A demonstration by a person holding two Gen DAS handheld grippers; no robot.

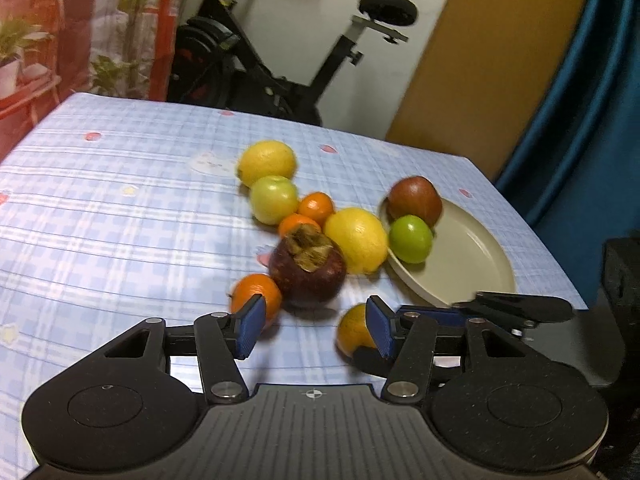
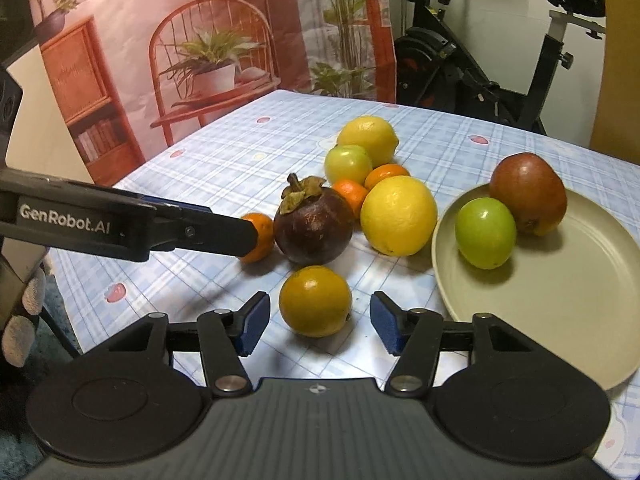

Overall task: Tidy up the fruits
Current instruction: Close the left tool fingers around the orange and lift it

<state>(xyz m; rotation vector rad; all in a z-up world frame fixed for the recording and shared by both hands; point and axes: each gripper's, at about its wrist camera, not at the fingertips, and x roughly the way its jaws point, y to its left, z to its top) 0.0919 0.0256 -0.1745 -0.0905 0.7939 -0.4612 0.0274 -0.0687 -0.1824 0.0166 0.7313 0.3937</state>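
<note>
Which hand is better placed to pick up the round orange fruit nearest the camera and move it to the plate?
Right. The right gripper has its open fingers on either side of the round orange fruit, and the beige round plate is right beside it. The left gripper is aimed at the dark purple mangosteen.

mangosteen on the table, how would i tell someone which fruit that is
Start at the beige plate and look left, past the big yellow lemon. The mangosteen sits beside it: the only dark purple-brown fruit, capped with dry leafy sepals.

Mangosteen point(image 1: 307, 271) beyond left gripper's point(image 1: 314, 328) parted fingers point(image 1: 250, 330), plate point(image 1: 472, 264) right.
</note>
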